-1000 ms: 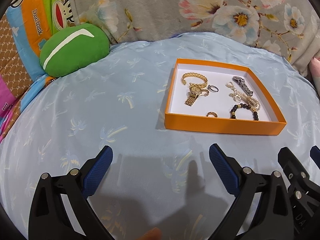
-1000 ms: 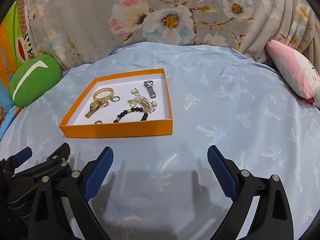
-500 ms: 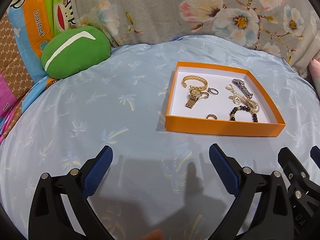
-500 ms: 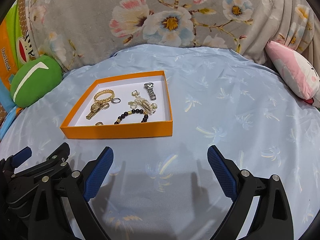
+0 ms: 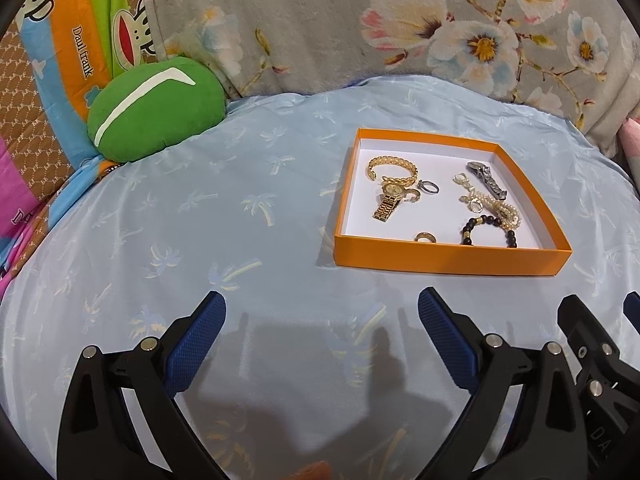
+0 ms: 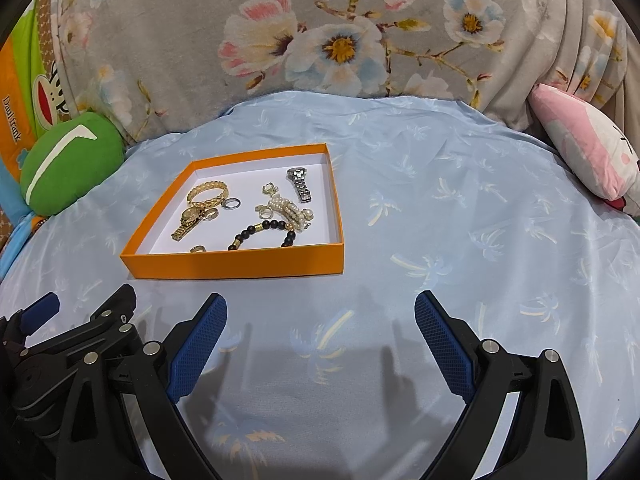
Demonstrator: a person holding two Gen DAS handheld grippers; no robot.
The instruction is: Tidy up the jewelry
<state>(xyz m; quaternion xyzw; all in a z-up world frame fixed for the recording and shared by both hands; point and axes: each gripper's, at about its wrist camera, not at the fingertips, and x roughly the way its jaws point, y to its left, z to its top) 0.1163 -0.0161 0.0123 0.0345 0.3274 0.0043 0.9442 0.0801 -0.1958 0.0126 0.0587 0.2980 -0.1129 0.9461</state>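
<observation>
An orange box [image 5: 448,258] [image 6: 236,266] with a white floor sits on the pale blue cloth. Inside lie a gold bangle [image 5: 394,168] [image 6: 208,193], a gold watch [image 5: 389,199] [image 6: 187,222], a silver ring [image 5: 429,187] [image 6: 231,203], a small gold ring [image 5: 425,237] [image 6: 197,249], a silver watch [image 5: 486,180] [image 6: 301,184], a pearl piece [image 5: 492,208] [image 6: 286,208] and a black bead bracelet [image 5: 490,230] [image 6: 262,232]. My left gripper [image 5: 322,316] is open, short of the box and to its left. My right gripper [image 6: 321,316] is open, short of the box's right corner. Both hold nothing.
A green round cushion [image 5: 156,108] [image 6: 70,160] lies at the back left against a cartoon-print blanket [image 5: 68,40]. A grey floral fabric [image 6: 340,32] rises behind the cloth. A pink and white plush [image 6: 588,148] rests at the far right. My right gripper's body [image 5: 596,360] shows beside the left one.
Both views have shifted slightly; the box sits a little lower in the left view and a little higher in the right view. The jewelry has not moved. Both grippers stay open.
</observation>
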